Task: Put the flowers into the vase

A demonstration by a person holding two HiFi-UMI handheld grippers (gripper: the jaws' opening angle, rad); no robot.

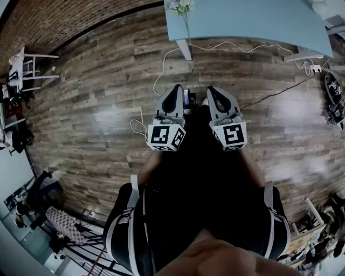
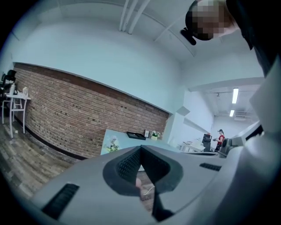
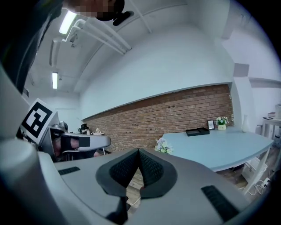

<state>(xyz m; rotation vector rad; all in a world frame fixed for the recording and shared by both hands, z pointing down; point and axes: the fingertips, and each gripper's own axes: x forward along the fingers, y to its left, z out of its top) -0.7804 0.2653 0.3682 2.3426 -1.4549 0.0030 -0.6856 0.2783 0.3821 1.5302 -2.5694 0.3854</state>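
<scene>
A small bunch of pale flowers lies at the near left corner of a light blue table, at the top of the head view. The same flowers show in the left gripper view and the right gripper view. I make out no vase. My left gripper and right gripper are held side by side over the wooden floor, well short of the table and pointing toward it. Both have their jaws shut with nothing between them, tips meeting in the left gripper view and the right gripper view.
A white cable runs over the floor past the table leg to a power strip. A black tray and a small potted plant stand at the table's far end. White stools stand left; a person is far off.
</scene>
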